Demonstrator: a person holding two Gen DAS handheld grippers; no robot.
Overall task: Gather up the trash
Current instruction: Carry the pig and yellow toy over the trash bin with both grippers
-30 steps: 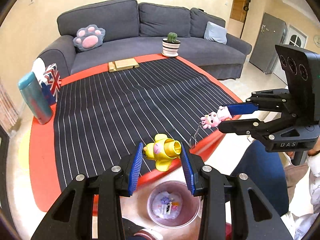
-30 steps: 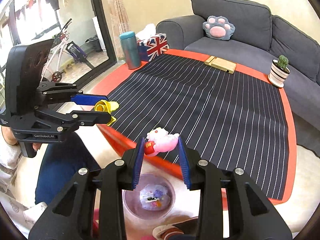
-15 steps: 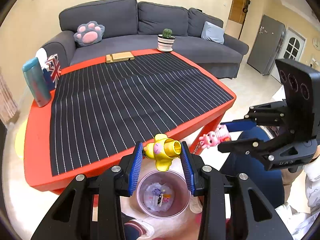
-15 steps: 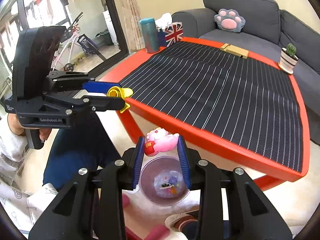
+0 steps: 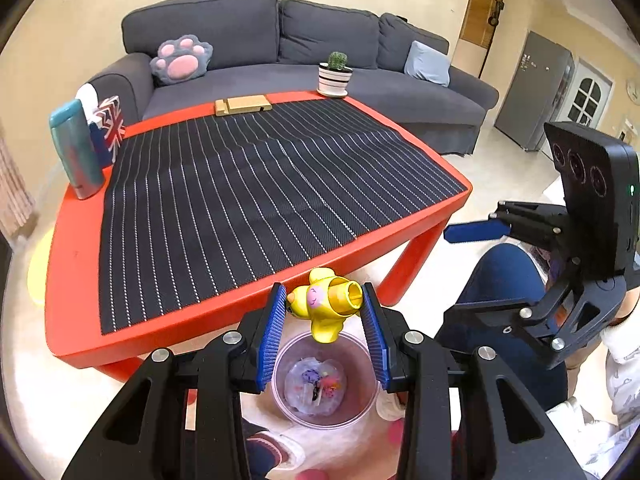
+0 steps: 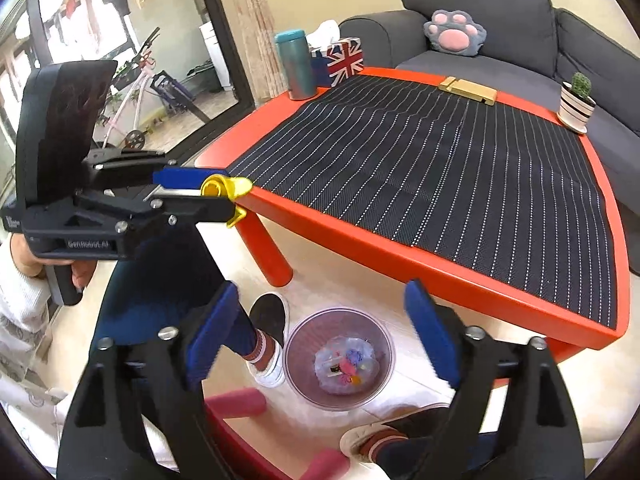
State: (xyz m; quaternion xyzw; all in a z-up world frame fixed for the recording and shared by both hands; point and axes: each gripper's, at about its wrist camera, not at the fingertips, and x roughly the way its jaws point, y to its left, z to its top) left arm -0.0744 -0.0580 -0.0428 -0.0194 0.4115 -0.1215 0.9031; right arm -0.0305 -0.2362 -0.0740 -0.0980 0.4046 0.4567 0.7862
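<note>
yellow toy (image 5: 326, 306) clamped between the blue pads (image 5: 272, 334) of the left gripper (image 5: 324, 332), hanging directly above the pink bin (image 5: 362, 400) on the floor at the near edge of the red table (image 5: 72, 272); seen from the right wrist view poking out of the left gripper (image 6: 222, 200) level with the table's near left corner. right gripper (image 6: 320, 340) spread wide with nothing between its pads (image 6: 430, 334), poised over the same bin (image 6: 296, 344). a change from half a second ago, when a pink figure sat pinched there; now gone from the fingers, and a pink speck among the bits in the bin's bottom, likely that figure, though too small to be sure. so, by judgement: one piece dropped, one still to go. next call probably just opening the left fingers, toy already well centred over the rim. slight risk of bouncing off the rim or landing by the shoe (image 6: 268, 340) just left of the bin. further out: striped mat (image 5: 260, 192) bare of litter, teal bottle (image 5: 76, 152) and flag tissue box (image 5: 110, 124) at the far left corner, wooden blocks (image 5: 242, 105) and potted cactus (image 5: 335, 74) along the far edge, grey sofa (image 5: 260, 40) beyond.
</note>
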